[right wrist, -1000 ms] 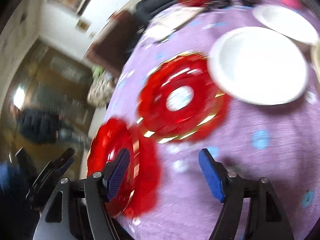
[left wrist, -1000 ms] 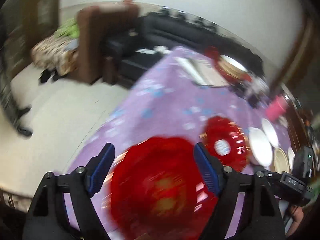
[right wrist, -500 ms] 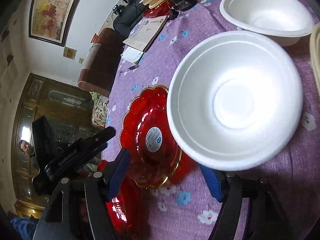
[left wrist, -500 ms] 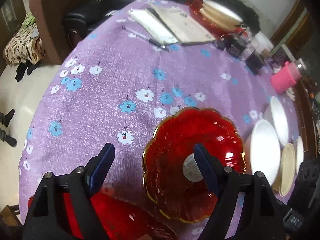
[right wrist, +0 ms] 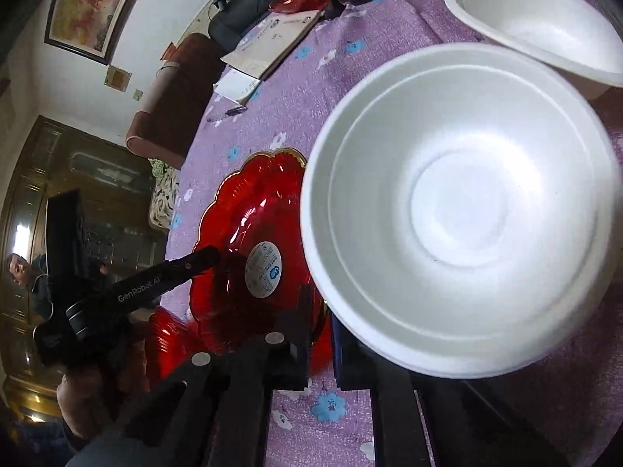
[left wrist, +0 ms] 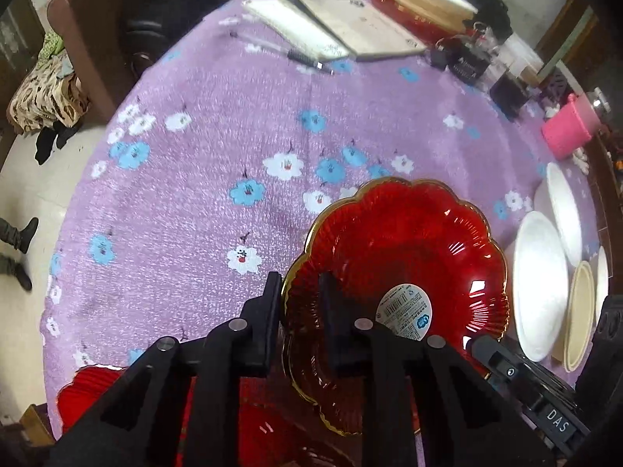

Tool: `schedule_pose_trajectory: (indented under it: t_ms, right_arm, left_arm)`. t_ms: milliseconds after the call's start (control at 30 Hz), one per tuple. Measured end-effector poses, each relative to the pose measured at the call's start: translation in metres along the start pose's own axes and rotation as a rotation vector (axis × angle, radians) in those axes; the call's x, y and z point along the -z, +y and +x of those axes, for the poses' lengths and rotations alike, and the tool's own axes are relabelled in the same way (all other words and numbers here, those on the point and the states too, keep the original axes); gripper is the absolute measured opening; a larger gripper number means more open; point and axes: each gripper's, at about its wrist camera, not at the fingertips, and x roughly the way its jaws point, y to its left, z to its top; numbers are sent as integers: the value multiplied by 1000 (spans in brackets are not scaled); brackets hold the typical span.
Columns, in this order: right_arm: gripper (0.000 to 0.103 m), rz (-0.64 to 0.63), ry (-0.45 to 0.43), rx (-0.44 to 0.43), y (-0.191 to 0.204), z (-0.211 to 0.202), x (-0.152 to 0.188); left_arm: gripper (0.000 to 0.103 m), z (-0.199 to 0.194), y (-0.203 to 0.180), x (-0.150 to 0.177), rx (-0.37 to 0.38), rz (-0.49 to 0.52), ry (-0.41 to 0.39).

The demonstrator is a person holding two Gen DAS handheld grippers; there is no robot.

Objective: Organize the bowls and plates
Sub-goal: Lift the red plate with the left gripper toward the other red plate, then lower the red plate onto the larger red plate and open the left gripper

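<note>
A red scalloped glass plate [left wrist: 405, 249] with a gold rim and a sticker lies on the purple flowered tablecloth [left wrist: 233, 124]. My left gripper [left wrist: 300, 292] is shut on its near-left rim. My right gripper [right wrist: 321, 311] is shut on the same plate's [right wrist: 249, 218] near edge, beside a big white foam bowl [right wrist: 467, 210]. A second red plate [left wrist: 89, 385] lies at the table's near-left edge. More white bowls [left wrist: 541, 284] stand right of the plate.
A second white bowl [right wrist: 541, 23] sits behind the first. A cream plate [left wrist: 580, 311], a pink cup [left wrist: 568, 132], papers [left wrist: 342, 27], a pen, dark boxes and a stack of plates [left wrist: 424, 4] lie across the far table. A brown chair stands left.
Both grippers have closed from open onto the red plate's rim. The left gripper has moved forward over the plate, the right closer to the white bowl.
</note>
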Motion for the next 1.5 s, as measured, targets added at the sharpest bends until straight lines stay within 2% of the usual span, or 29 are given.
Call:
schedule_pose_trajectory:
  t_ms: [200,467,667,800,967,1133,1333,1500]
  right_arm:
    - [8,-53,-49,-11,22,-20,5]
    - [7,-170,-120,-29,67,-49,20]
    - [7,-245,-141,-50,93,-63,36]
    - [7,-299,-134,-65,105,-65,54]
    - [7,-348,-103,-75,114,-57,74]
    - [7,-386,-66,-66,117,-45,91]
    - [7,-429,-36,-45,122,-32,106]
    - [7,-451,-15,-32,126,-22,112]
  left_arm:
    - [16,-37,2,7,-11,6,-99]
    - [16,-86,23,22,-9,-40,-227]
    - [17,-115,42,50,-16,-89,-312]
    - [17,-123,61,76,-11,-146,-340]
    - [17,-123,74,106,-34,-198,-360]
    - [17,-111,82,131,-66,-226,-340]
    - [17,-98,96,147,-83,-256,-309]
    - [17,-98,103,152,-103,-267,-313]
